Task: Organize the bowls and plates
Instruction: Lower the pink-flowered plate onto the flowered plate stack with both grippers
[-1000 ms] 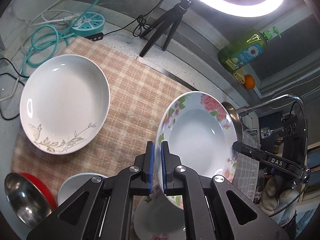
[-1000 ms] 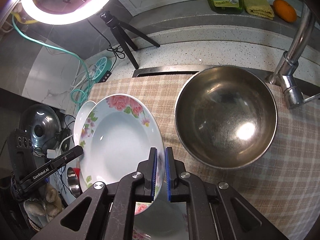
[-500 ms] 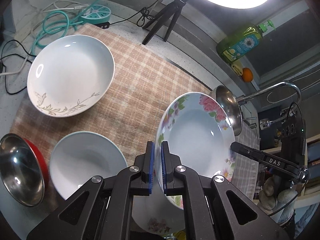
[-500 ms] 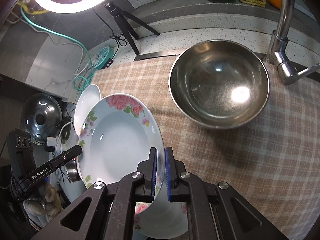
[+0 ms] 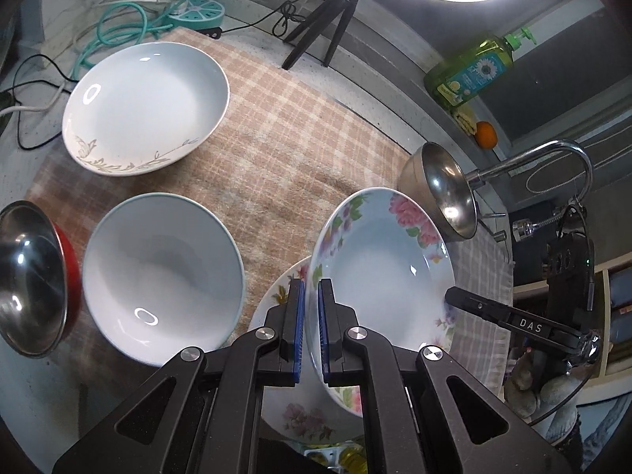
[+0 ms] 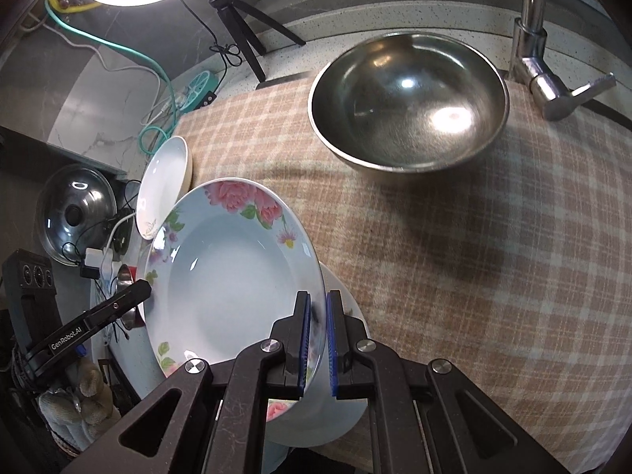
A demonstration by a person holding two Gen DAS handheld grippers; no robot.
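Left wrist view: the left gripper [image 5: 309,326] is clamped on the near rim of the rose-patterned deep white plate [image 5: 385,272], the right gripper [image 6: 316,339] pinching the opposite rim, so the plate hangs tilted between them, just above a second floral plate [image 5: 294,403] on the checked beige cloth [image 5: 300,126]. The risk, I'd say: thin glazed rim, small pads; if either hand twists or drops faster, it could slip and crack onto the one below. This side shows the plain white bowl [image 5: 162,280] and red-backed steel bowl [image 5: 29,280]; the right wrist view alone shows the inside of the large steel mixing bowl [image 6: 409,98] and a pot lid [image 6: 75,219].
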